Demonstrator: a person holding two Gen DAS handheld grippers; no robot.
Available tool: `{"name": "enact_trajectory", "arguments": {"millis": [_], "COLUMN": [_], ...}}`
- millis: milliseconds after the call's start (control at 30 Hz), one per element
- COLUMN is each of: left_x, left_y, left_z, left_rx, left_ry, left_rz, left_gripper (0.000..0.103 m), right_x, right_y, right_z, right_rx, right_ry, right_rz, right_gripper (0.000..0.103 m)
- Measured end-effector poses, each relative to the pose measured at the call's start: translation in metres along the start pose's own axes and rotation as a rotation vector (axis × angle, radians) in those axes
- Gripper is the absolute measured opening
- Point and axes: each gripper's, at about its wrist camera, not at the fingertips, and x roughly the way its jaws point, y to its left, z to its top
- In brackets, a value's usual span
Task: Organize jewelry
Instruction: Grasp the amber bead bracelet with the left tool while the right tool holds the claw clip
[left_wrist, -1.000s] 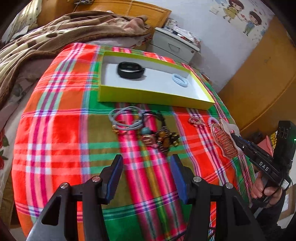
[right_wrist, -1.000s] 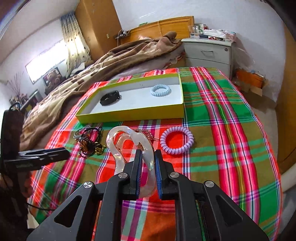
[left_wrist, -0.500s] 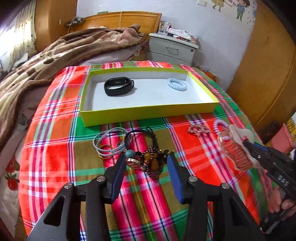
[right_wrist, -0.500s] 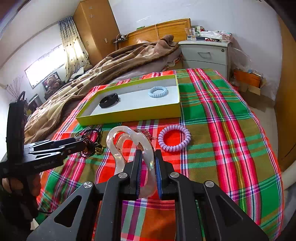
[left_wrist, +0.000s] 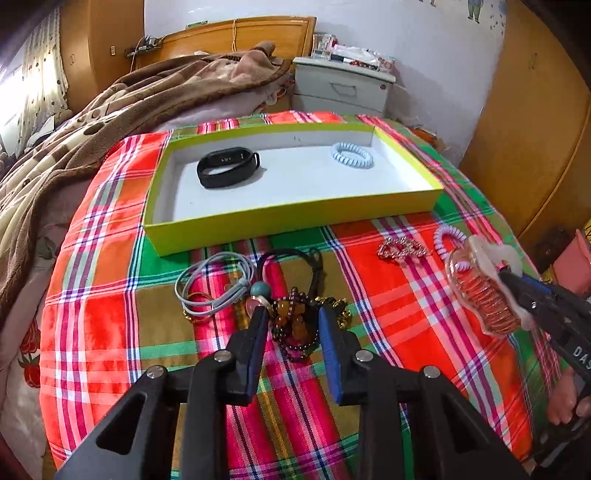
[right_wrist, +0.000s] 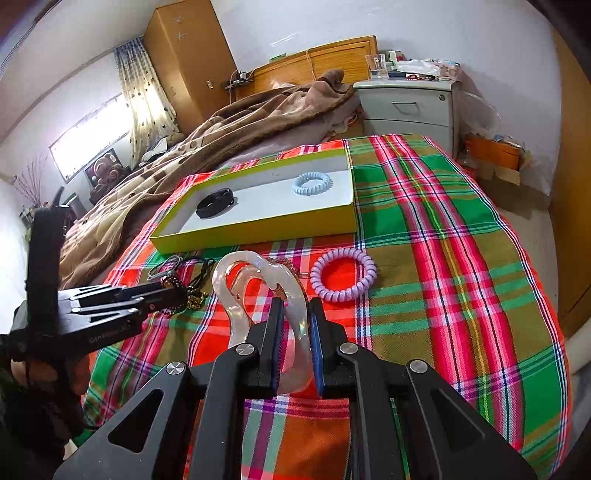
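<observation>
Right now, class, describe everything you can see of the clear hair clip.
The hair clip is a large, see-through, glossy plastic claw clip with curved, looping arms and a coppery coil spring at its hinge. The right claw is shut on its rear end, holding it above the plaid cloth, arms pointing toward the box. Nothing else touches it.

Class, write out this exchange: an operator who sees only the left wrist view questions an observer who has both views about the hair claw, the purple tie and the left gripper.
Operator: Is the hair claw truly clamped?
Observer: Yes. In the right wrist view both pads of the right gripper press on the clear hair claw.
Operator: The purple coil tie is half hidden for me.
Observer: The purple coil tie is a whole ring, flat on the plaid cloth, right of the claw.
Operator: And my left gripper?
Observer: Seen from the side, the tips of the left gripper reach the beaded bracelet.
</observation>
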Motion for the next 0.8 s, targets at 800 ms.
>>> {"name": "enact_trajectory", "arguments": {"millis": [800], "left_x": [-0.011], "left_y": [0.016], "left_z": [-0.003], "left_rx": [-0.084], "left_ry": [-0.012], "left_rz": [-0.071], "left_gripper": [0.015], "right_x": [-0.003], "right_y": [0.004], "right_z": [-0.001], "right_rx": [0.002], "right_ry": [-0.009], "right_rz": [-0.016], "right_gripper": [0.014]}}
